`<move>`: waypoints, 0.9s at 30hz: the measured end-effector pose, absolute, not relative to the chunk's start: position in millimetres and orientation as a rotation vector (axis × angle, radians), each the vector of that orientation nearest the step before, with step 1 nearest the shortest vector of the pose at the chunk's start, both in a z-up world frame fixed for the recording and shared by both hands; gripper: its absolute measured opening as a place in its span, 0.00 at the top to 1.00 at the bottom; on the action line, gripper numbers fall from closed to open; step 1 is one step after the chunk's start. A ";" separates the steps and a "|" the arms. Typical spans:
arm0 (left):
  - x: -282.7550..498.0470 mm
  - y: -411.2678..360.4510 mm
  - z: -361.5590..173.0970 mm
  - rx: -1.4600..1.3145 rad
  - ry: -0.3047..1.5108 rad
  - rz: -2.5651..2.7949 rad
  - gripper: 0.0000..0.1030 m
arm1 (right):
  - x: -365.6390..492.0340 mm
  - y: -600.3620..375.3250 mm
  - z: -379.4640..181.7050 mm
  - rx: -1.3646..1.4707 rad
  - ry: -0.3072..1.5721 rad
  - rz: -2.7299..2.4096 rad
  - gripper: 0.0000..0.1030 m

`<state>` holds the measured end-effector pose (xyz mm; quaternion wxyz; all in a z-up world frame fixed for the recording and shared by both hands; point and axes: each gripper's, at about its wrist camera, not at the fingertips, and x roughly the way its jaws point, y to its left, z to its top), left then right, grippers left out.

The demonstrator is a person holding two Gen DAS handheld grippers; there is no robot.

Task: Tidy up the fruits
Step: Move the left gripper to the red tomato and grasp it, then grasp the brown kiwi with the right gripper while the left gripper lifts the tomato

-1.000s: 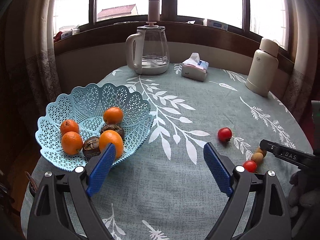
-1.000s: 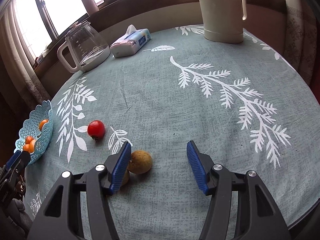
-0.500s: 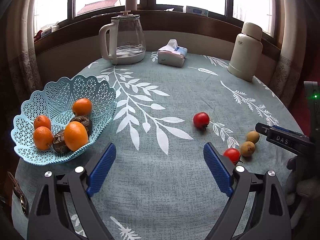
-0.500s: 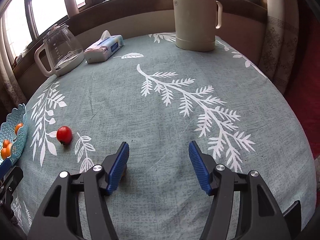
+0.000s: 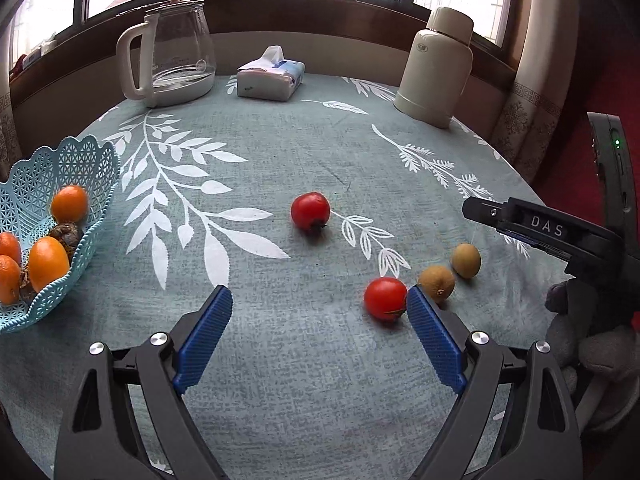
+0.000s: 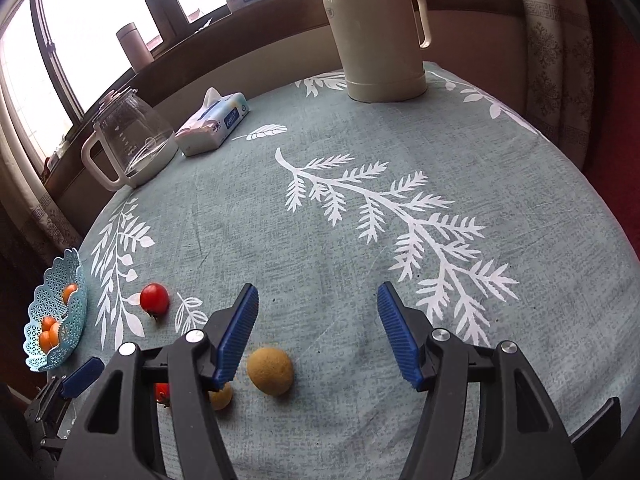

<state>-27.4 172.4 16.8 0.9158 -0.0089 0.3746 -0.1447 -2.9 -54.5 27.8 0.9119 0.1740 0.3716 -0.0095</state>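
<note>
A light blue lattice basket (image 5: 24, 200) (image 6: 76, 280) at the table's left edge holds several oranges and two dark fruits. On the cloth lie a red fruit (image 5: 310, 212) (image 6: 154, 298), a second red fruit (image 5: 385, 298), and two small tan fruits (image 5: 437, 283) (image 5: 466, 260). My left gripper (image 5: 320, 312) is open, its right pad beside the nearer red fruit. My right gripper (image 6: 318, 314) is open just behind one tan fruit (image 6: 269, 370); the other tan fruit (image 6: 222, 397) shows partly behind its left finger.
At the back of the round table stand a glass kettle (image 5: 172, 52) (image 6: 132, 140), a tissue pack (image 5: 270, 78) (image 6: 214, 125) and a cream thermos (image 5: 436, 64) (image 6: 380, 28). A gloved hand (image 5: 592, 344) holds the right gripper at the table's right edge.
My left gripper has swung right, away from the basket toward the loose fruits. The right gripper's view shifted and came back; the tan fruits show beneath it again.
</note>
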 end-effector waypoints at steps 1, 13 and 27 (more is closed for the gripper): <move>-26.2 169.9 15.7 -0.016 0.779 -0.313 0.19 | -2.8 -54.3 27.7 0.361 0.764 -0.018 0.40; -16.7 138.4 0.4 0.031 0.869 -0.473 0.47 | -0.4 -46.7 23.6 0.361 0.773 0.023 0.40; -26.0 153.9 9.0 -0.023 0.800 -0.412 0.71 | -1.4 -52.3 22.4 0.395 0.770 0.034 0.40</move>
